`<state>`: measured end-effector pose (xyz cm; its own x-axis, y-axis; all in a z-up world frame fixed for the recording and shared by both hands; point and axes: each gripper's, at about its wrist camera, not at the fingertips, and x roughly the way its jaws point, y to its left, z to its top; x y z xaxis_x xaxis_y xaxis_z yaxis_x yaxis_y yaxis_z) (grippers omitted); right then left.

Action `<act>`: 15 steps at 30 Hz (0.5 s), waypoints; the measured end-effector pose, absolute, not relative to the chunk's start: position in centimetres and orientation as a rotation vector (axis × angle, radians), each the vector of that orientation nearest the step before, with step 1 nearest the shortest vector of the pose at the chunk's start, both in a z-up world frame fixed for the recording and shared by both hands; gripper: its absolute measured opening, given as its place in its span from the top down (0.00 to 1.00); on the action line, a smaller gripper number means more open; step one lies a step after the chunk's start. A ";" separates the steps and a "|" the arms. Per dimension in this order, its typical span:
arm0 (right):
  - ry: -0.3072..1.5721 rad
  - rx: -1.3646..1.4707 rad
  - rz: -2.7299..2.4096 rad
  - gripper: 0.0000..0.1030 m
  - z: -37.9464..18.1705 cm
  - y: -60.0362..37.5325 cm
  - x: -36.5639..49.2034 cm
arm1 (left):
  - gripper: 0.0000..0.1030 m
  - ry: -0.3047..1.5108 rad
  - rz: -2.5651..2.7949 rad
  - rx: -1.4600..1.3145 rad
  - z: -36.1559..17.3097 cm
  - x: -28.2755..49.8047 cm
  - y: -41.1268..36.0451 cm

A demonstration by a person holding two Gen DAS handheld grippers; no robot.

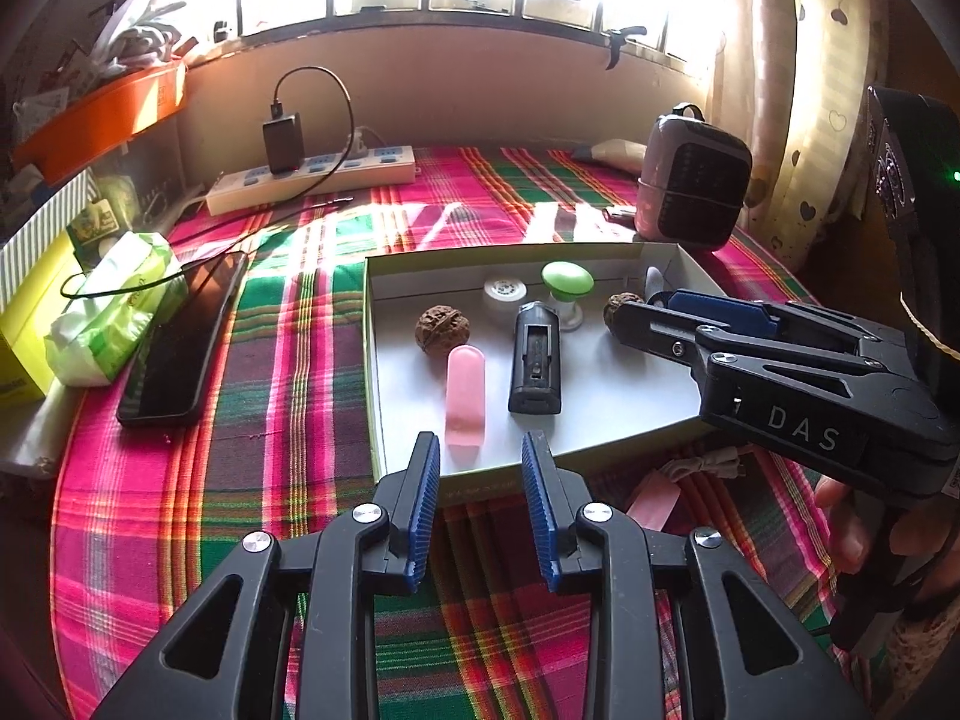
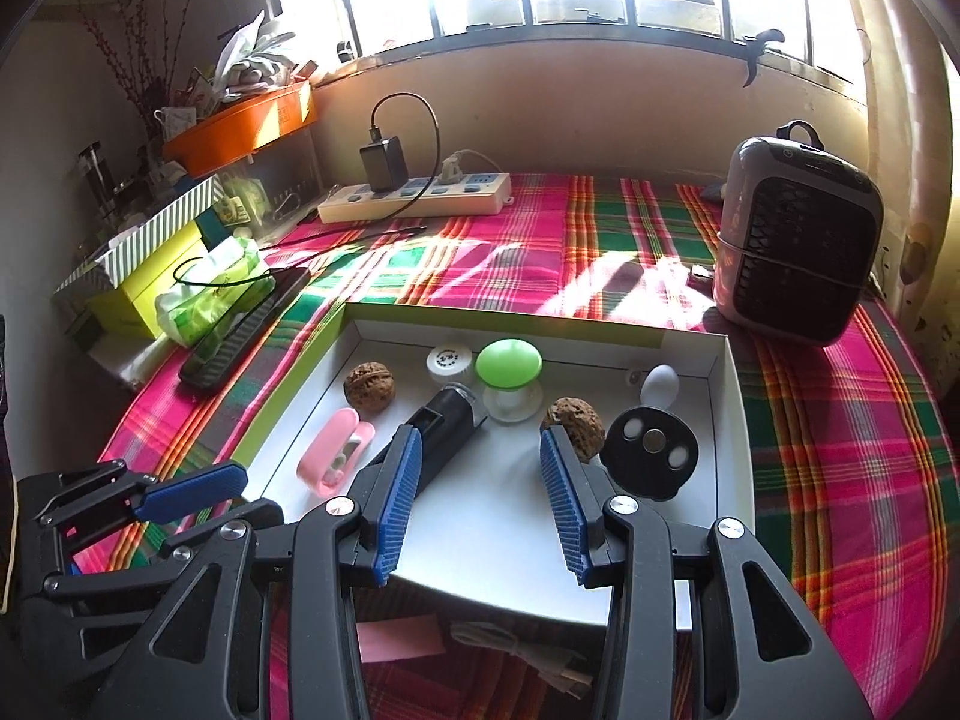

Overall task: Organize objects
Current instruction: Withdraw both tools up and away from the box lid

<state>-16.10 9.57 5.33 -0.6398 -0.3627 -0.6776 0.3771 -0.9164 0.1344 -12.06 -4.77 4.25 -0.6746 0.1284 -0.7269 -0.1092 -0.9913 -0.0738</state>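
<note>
A shallow white box (image 1: 480, 267) (image 2: 600, 354) lies on the plaid cloth. It holds two walnuts (image 1: 443, 327) (image 2: 369, 387), a pink clip-like piece (image 1: 465, 393) (image 2: 336, 450), a black device (image 1: 535, 360) (image 2: 450, 420), a white cap (image 1: 504, 291), a green mushroom-shaped piece (image 1: 567, 279) (image 2: 509, 363), a black disc (image 2: 651, 456) and a small white egg shape (image 2: 660, 384). My left gripper (image 1: 480, 450) (image 2: 252, 495) hovers open at the box's near left corner, holding nothing. My right gripper (image 2: 480, 456) (image 1: 648, 307) stands open over the box's near part, beside the second walnut (image 2: 576, 417), also holding nothing.
A phone (image 1: 180, 348), a tissue pack (image 1: 114, 312) and yellow boxes line the left edge. A power strip (image 1: 312, 180) with a charger lies at the back. A small heater (image 2: 798, 246) stands back right. A pink paper slip (image 2: 399, 636) and a coiled cable (image 2: 516, 648) lie before the box.
</note>
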 end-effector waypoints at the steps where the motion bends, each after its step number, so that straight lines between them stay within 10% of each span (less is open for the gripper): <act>1: 0.028 1.032 -2.529 0.58 5.4 9.6 -15.8 | 0.74 -0.036 2.762 -1.198 4.3 -11.8 -4.8; 15: 0.052 0.956 -2.572 0.55 6.1 10.7 -12.2 | 0.74 -0.047 2.772 -1.146 4.9 -9.2 -3.9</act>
